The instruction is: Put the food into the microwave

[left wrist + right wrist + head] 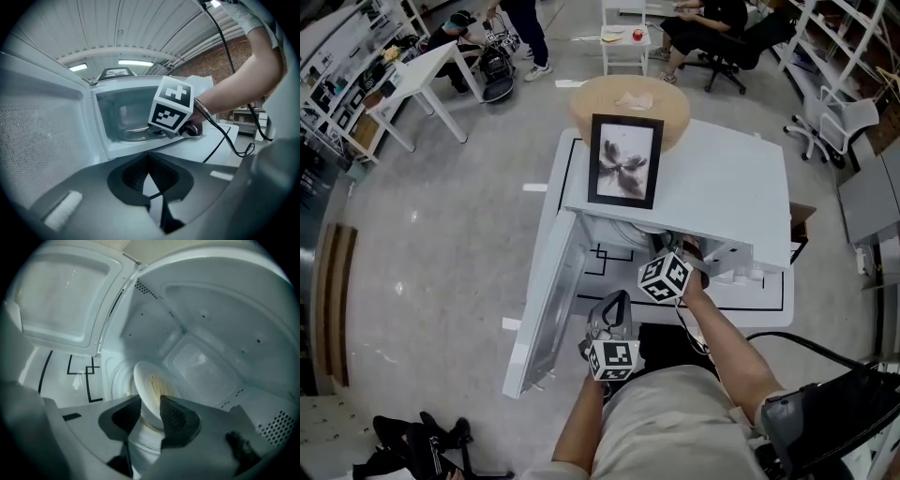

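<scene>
**Plate of food sitting inside the open microwave**

Closest in, just past the person's beige clothing (pixel 675 422), the left gripper (pixel 615 305) is hanging in front of the open oven. Its jaws are clenched together on nothing.

A little farther and to the right, the right gripper (pixel 150 401) is reaching into the boxy white microwave oven (pixel 712 187), with the person's bare forearm (pixel 722 337) trailing behind it. Its jaws are standing apart, released. The near rim of a round white plate (pixel 145 376) is lying between the pads, but they are not squeezing it.

The plate is carrying a pale yellow smear of food (pixel 157 385) and is sitting on the round turntable (pixel 115 380) inside the cavity. The white microwave door (pixel 551 300) is standing wide open to the left.

The oven is resting on a white table marked with black lines (pixel 769 298). A black-framed picture (pixel 625 159) is sitting on the oven's top, toward the far edge. Beyond that, a round light-wood tabletop (pixel 628 103) is showing.
</scene>
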